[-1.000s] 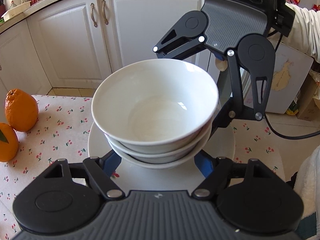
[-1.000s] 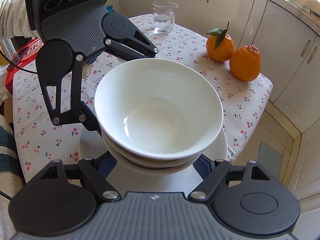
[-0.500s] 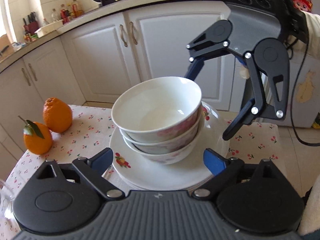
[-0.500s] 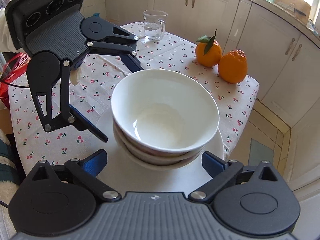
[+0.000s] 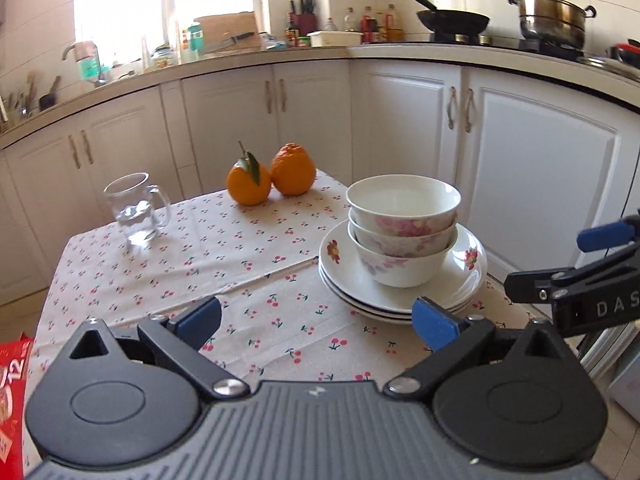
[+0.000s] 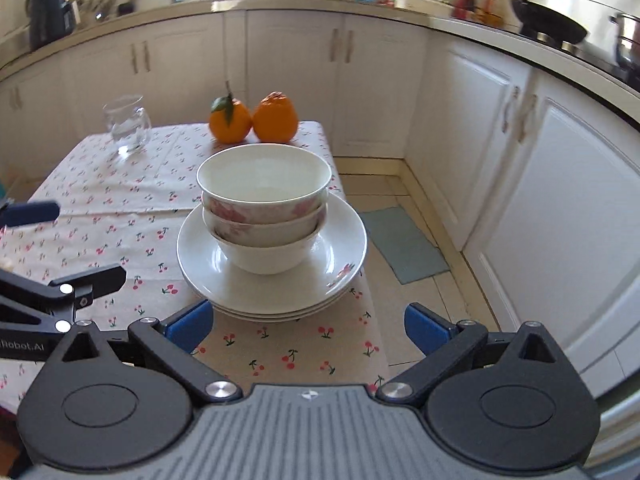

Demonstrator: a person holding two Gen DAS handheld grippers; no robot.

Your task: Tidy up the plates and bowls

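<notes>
Three white bowls with pink flowers (image 5: pixel 402 232) (image 6: pixel 264 208) sit nested on a stack of white plates (image 5: pixel 468 276) (image 6: pixel 344 248), near the right edge of the cherry-print table (image 5: pixel 224 264). My left gripper (image 5: pixel 316 320) stands open in front of the stack and a little to its left, with nothing between its blue pads. My right gripper (image 6: pixel 308 325) is also open and empty, just short of the plates' near rim. One blue finger of the right gripper (image 5: pixel 604 236) shows at the left wrist view's right edge. A left gripper finger (image 6: pixel 30 213) shows at the right wrist view's left edge.
Two oranges (image 5: pixel 268 180) (image 6: pixel 254 120) and a glass mug (image 5: pixel 136 208) (image 6: pixel 126 124) stand at the table's far side. A red box (image 5: pixel 12 380) lies off the near left corner. White cabinets (image 5: pixel 520 168) and a green floor mat (image 6: pixel 404 244) lie past the table's right edge.
Both grippers opened wide, let go of the plate stack and drew back and up from it. Each wrist turned, so the views swung round. The stack stays on the table.
</notes>
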